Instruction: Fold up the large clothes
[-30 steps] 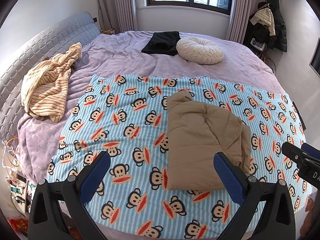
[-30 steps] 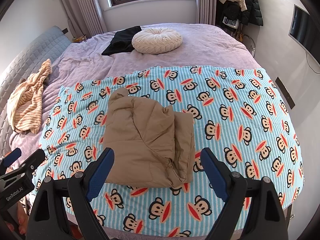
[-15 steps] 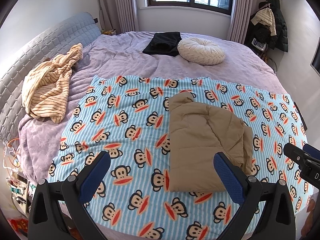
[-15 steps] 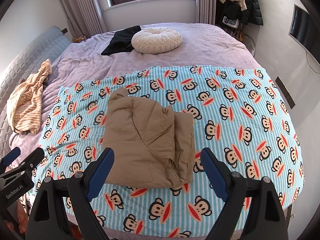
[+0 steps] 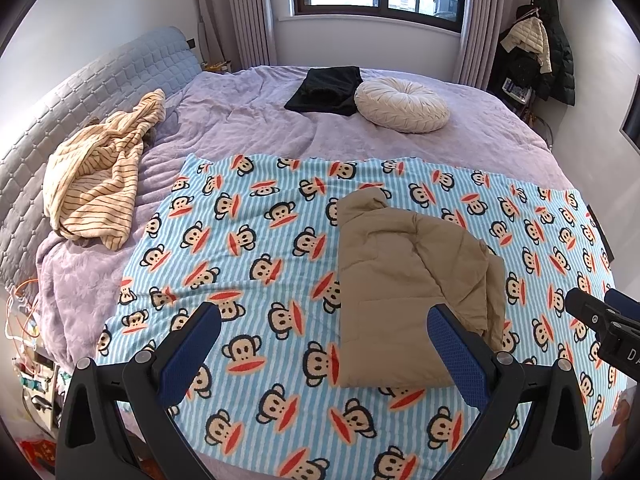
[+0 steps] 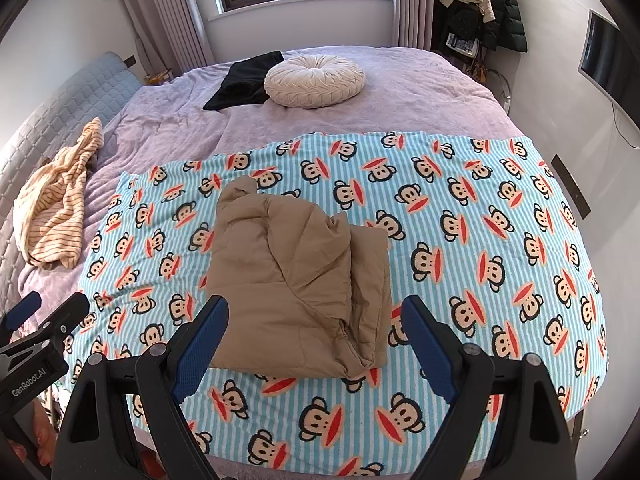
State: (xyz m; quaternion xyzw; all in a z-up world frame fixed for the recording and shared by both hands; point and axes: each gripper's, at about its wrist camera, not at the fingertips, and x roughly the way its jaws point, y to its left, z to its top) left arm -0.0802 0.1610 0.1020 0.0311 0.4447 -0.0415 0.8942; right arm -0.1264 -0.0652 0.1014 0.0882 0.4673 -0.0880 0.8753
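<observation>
A tan padded jacket lies folded into a rough rectangle on a blue striped monkey-print blanket spread over the bed. In the right wrist view the jacket sits just beyond the fingers. My left gripper is open and empty, held above the blanket's near edge, left of the jacket. My right gripper is open and empty, hovering over the jacket's near end. Each gripper shows at the edge of the other's view.
A cream striped garment lies crumpled at the bed's left by the grey headboard. A folded black garment and a round white cushion lie at the far side. Coats hang at the back right.
Both grippers have drawn back and risen slightly from the bed; the jacket and blanket lie as before. Both stay open.
</observation>
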